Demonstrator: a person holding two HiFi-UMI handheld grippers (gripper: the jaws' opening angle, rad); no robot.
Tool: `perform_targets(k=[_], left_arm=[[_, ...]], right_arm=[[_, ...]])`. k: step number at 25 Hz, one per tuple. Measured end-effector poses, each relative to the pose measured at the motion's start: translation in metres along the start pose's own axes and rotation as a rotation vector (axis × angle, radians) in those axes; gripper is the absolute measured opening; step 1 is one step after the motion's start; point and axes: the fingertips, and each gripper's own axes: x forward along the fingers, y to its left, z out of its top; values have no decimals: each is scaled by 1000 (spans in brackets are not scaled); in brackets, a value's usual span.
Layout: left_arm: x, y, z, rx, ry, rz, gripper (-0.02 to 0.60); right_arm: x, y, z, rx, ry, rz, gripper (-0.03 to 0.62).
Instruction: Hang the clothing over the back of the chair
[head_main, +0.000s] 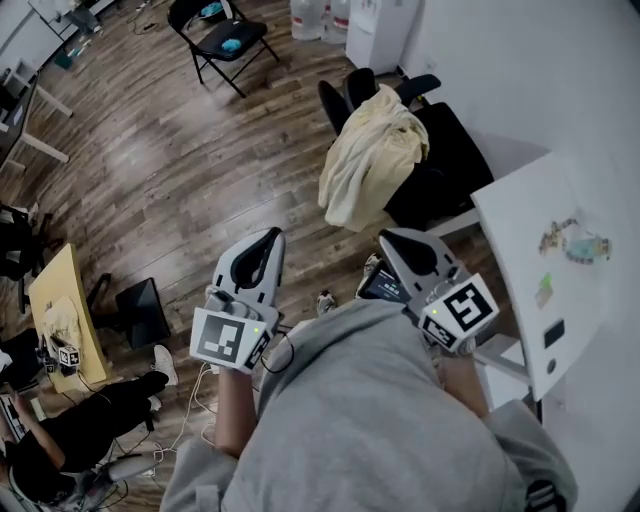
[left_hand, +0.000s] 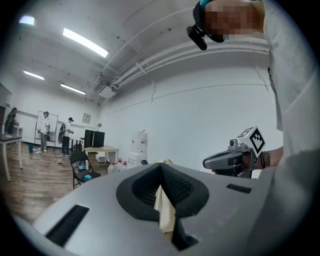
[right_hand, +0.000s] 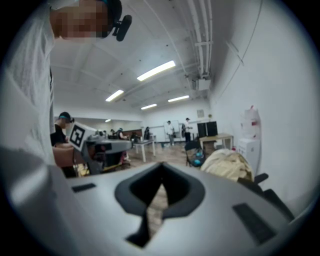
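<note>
Holding: nothing that I can see, in either pair of tongs.
Left tongs (head_main: 272, 236): jaws brought together at the tips. Pointing roughly level, toward the chair but well apart from it. In the left gripper view a pale cream sliver shows through the slot under the tips. From my head view no cloth hangs from them.
Right tongs (head_main: 393, 241): jaws also meeting at the tips, with only floor planks showing through the slot behind them. Tipped slightly downward, beside the left pair and nearer the table.
Clothing (head_main: 368, 160): pale yellow and bunched. It is draped over the top of the chair and hangs down the side nearest me. Neither pair touches it.
Chair (head_main: 452, 150): black office chair with armrests, standing just beside the table's near corner. Its dark part is bare to the right of the cloth.
Table (head_main: 520, 240): white, on my right, with a few small items lying on it.
Floor (head_main: 190, 170): wood planks.
Folding chair (head_main: 228, 42): black, far across the floor, with something blue on its seat.
Water dispenser (right_hand: 248, 135): white, against the wall beyond the chair.
Others: one person (head_main: 70, 420) seated low at my left.
</note>
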Motion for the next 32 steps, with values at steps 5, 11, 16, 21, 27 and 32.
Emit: perform_targets(k=[5,11,16,21,27,32], left_arm=[[-21,10,-2,-13,-7,72,25],[-38,20,-3,-21,-17,110,25],[-40,22,-3,-26,-6,132,25],[-41,21,-5,-25,-2,132,25],[-44,26,-7,-39,4,150,25],[-41,25,-9,-37,6,139,25]], right_arm=[[13,12,5,-24,-4,64,34],[25,25,9,-42,3,103,34],[27,27,10,-46,10,120,34],[29,27,7,-43,17,125,34],[34,28,8,-48,20,133,34],[35,26,6,-47,25,135,34]])
